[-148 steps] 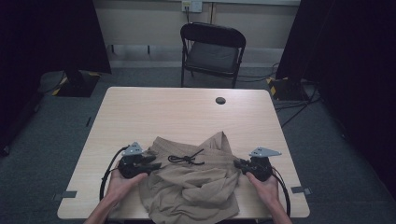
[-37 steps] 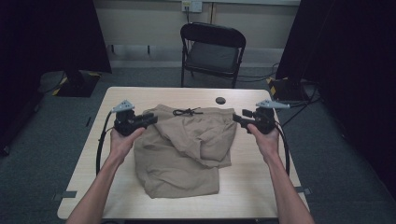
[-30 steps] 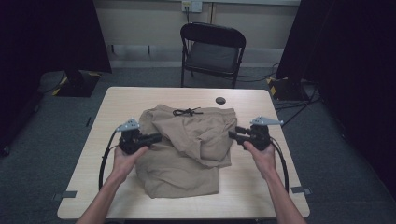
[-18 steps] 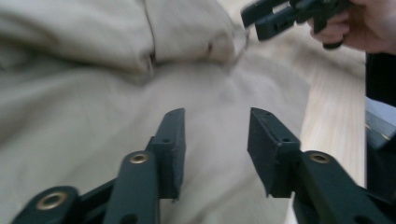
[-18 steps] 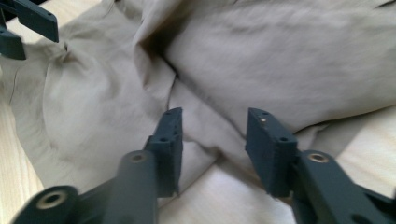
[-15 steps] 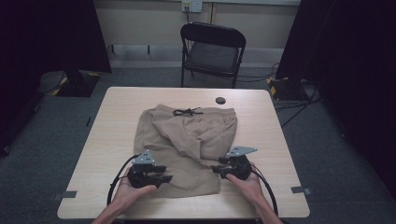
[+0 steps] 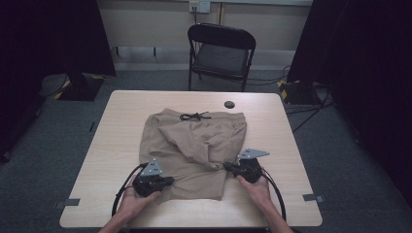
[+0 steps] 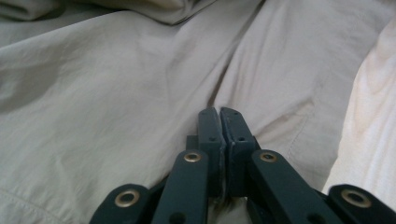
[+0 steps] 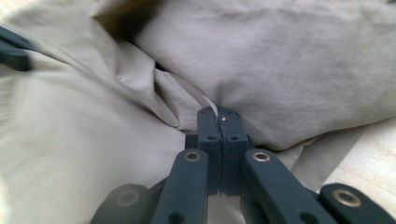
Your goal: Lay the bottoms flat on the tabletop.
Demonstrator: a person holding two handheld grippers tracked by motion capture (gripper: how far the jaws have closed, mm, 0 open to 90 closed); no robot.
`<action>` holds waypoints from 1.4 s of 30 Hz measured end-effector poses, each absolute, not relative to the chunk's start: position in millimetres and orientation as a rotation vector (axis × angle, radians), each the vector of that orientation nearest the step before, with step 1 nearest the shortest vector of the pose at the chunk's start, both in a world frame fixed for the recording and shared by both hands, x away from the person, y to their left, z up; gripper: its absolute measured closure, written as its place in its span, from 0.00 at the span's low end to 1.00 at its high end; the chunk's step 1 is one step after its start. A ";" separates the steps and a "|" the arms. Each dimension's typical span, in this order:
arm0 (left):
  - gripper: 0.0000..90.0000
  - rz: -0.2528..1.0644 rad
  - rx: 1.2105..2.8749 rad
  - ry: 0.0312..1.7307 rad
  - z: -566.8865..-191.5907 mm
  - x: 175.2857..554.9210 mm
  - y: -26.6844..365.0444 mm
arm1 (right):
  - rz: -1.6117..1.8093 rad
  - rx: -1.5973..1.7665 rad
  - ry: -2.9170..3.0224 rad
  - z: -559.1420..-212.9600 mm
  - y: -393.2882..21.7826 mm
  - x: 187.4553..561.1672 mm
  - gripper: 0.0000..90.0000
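Khaki shorts (image 7: 194, 150) lie across the middle of the wooden table (image 7: 291, 126), waistband and dark drawstring (image 7: 194, 116) toward the top of the high view, hems toward the bottom. A second ago both hands were beside the waistband at mid-frame; they have since come down to the lower edge of the cloth, and the jaws have just been closing. The left gripper (image 7: 167, 181) sits at the lower left corner of the shorts, and in its own view its jaws meet with a fold of fabric pinched between them. The right gripper (image 9: 217, 114) likewise clamps a bunched fold at the lower right, where one leg lies rumpled over the other. With both lower corners caught, the cloth looks ready to be lifted and folded up toward the waistband.
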State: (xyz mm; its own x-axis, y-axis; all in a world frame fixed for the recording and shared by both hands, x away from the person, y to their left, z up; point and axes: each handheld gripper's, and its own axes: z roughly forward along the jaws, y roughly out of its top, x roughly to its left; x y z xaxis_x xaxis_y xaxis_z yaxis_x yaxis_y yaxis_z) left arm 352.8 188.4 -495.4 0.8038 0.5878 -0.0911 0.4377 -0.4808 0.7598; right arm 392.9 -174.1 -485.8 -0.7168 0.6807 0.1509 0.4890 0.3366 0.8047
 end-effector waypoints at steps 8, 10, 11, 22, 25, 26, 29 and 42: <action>0.98 0.208 2.033 0.813 -481.9 351.8 217.0 | 1.408 1.071 2.330 -470.0 -193.1 381.9 1.00; 0.98 0.210 2.010 0.844 -480.8 351.8 228.8 | 1.416 1.092 2.308 -467.9 -202.2 379.2 1.00; 0.98 0.239 1.987 0.875 -478.2 352.2 241.6 | 1.433 1.103 2.292 -466.4 -207.4 377.4 1.00; 0.98 0.337 1.836 0.984 -456.9 359.4 291.8 | 1.510 1.198 2.038 -433.0 -273.8 367.6 1.00; 0.98 0.358 1.813 1.029 -453.6 364.6 303.9 | 1.543 1.245 1.901 -417.6 -299.8 370.4 1.00; 0.98 0.369 1.797 1.073 -456.0 370.5 311.7 | 1.555 1.266 1.859 -415.7 -305.9 372.6 1.00; 0.98 0.379 1.772 1.161 -464.6 380.7 322.2 | 1.531 1.315 1.778 -415.9 -316.7 380.4 1.00; 0.98 0.393 1.806 1.274 -494.5 401.7 331.3 | 1.268 1.566 1.814 -474.1 -329.4 418.2 1.00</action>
